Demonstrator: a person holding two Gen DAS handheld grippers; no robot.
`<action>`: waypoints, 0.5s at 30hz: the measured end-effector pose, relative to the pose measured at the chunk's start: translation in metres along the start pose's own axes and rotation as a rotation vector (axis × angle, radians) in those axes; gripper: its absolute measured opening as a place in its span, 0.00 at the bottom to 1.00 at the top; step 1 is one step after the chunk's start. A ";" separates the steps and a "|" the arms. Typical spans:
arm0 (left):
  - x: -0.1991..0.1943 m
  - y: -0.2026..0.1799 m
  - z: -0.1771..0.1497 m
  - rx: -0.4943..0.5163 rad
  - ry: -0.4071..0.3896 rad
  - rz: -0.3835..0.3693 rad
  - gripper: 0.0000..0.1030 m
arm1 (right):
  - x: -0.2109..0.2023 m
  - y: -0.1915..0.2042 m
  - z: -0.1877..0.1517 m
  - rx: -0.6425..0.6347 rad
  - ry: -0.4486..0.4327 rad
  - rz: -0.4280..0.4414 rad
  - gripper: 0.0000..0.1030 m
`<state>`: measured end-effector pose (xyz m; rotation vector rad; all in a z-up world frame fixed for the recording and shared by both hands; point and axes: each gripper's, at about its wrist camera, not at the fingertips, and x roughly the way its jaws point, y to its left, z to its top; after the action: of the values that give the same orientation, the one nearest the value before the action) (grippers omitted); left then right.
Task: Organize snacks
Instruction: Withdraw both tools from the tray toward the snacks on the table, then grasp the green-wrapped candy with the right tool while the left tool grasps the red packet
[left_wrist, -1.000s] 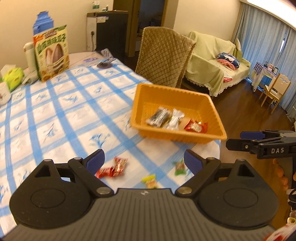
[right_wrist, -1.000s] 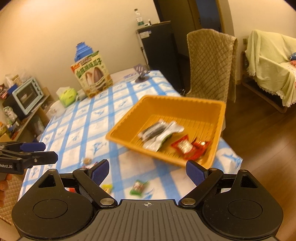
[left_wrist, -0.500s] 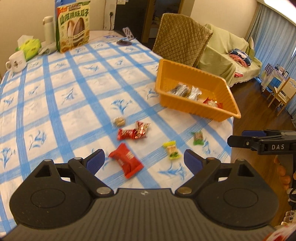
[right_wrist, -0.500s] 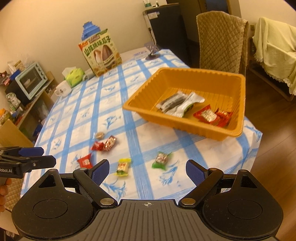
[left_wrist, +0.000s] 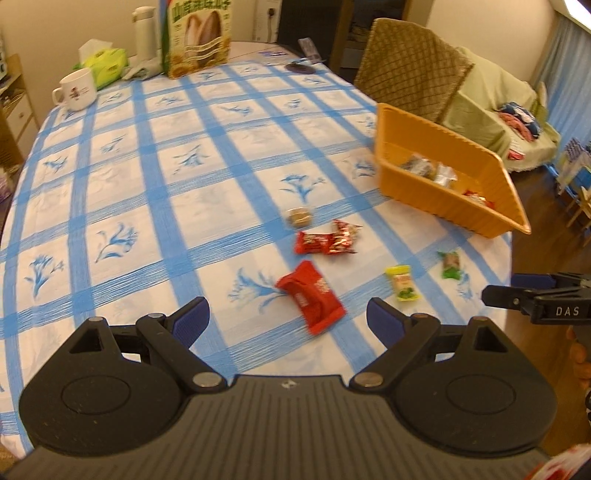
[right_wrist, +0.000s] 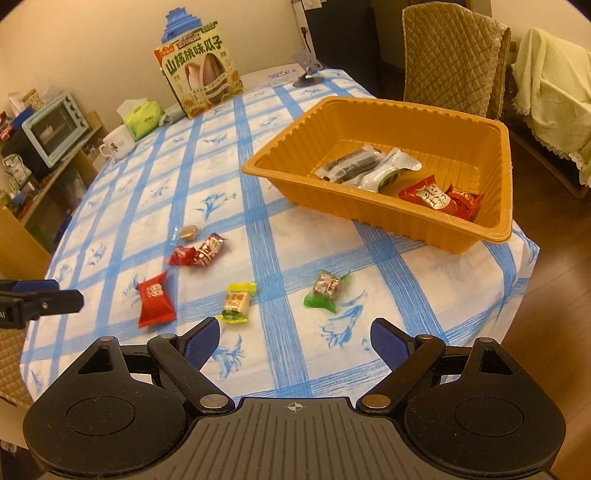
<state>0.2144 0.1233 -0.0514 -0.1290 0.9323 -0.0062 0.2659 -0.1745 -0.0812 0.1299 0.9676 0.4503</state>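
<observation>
a: what's the left gripper doing?

b: it's hanging over the near edge of the table, jaws released, nothing between the blue pads. the big red packet is lying flat just ahead of it, at about twelve o'clock from the gap.

a: and the right gripper?

b: also spread wide and gripping nothing, though its jaws have just been narrowing a little. the green-wrapped candy is sitting at roughly one o'clock from its gap, the yellow-wrapped candy at about eleven o'clock, both flat on the blue-checked cloth.

a: where's the rest of the loose stuff lying?

b: in the right wrist view, two small red candies are touching each other at ten o'clock from the yellow one, and a small brown sweet is sitting just beyond them. the big red packet is lying at nine o'clock from the yellow candy.

a: and the basket?

b: the orange basket is standing at the far right of the table, at one o'clock from the right gripper. it's holding a dark bar and a white pouch side by side, plus red packets in its near right corner.

a: anything behind?

b: a sunflower seed bag is standing upright at the far end, with a white mug and a green tissue pack at its nine o'clock.
</observation>
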 end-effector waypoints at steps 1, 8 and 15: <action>0.002 0.001 0.000 -0.005 0.002 0.006 0.88 | 0.003 -0.001 0.001 -0.004 0.003 0.000 0.76; 0.011 0.007 -0.004 -0.032 0.019 0.044 0.88 | 0.019 -0.007 0.009 -0.026 0.002 -0.003 0.60; 0.016 0.010 -0.006 -0.057 0.027 0.069 0.88 | 0.038 -0.007 0.016 -0.055 0.008 -0.006 0.48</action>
<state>0.2181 0.1318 -0.0688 -0.1495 0.9635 0.0824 0.2997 -0.1632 -0.1026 0.0756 0.9630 0.4712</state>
